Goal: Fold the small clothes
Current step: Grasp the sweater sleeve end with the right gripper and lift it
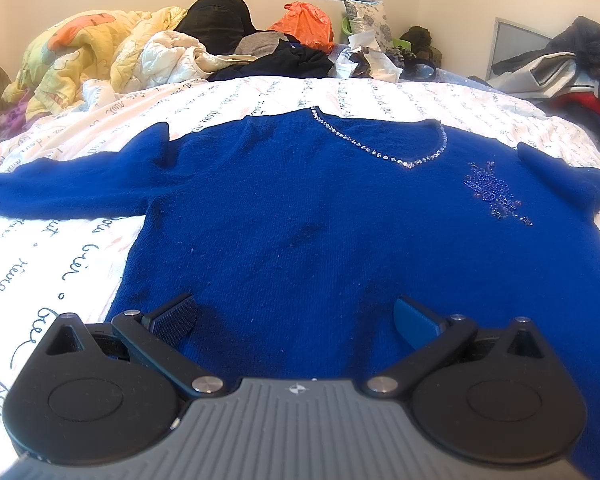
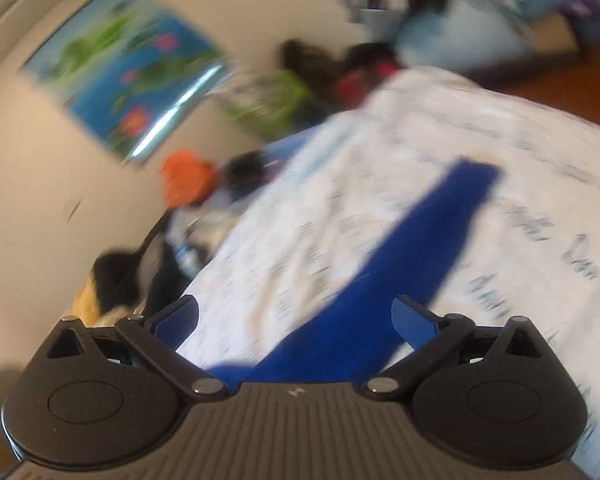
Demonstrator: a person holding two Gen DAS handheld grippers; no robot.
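A royal-blue knit sweater (image 1: 320,216) lies spread face up on the white lettered bedsheet (image 1: 52,264), with a rhinestone V-neck (image 1: 384,148) and a beaded motif (image 1: 494,194) on the chest. Both sleeves stretch out to the sides. My left gripper (image 1: 296,322) stands open low over the sweater's hem, nothing between its fingers. The right wrist view is motion-blurred: one blue sleeve (image 2: 400,276) runs diagonally across the sheet (image 2: 520,208), and my right gripper (image 2: 296,320) is open above its near end, holding nothing.
Piled at the head of the bed are a yellow quilt (image 1: 80,52), white bedding (image 1: 172,56), dark clothes (image 1: 284,62) and an orange bag (image 1: 306,24). More clothes (image 1: 568,68) are heaped at the right. A flower picture (image 2: 120,80) hangs on the wall.
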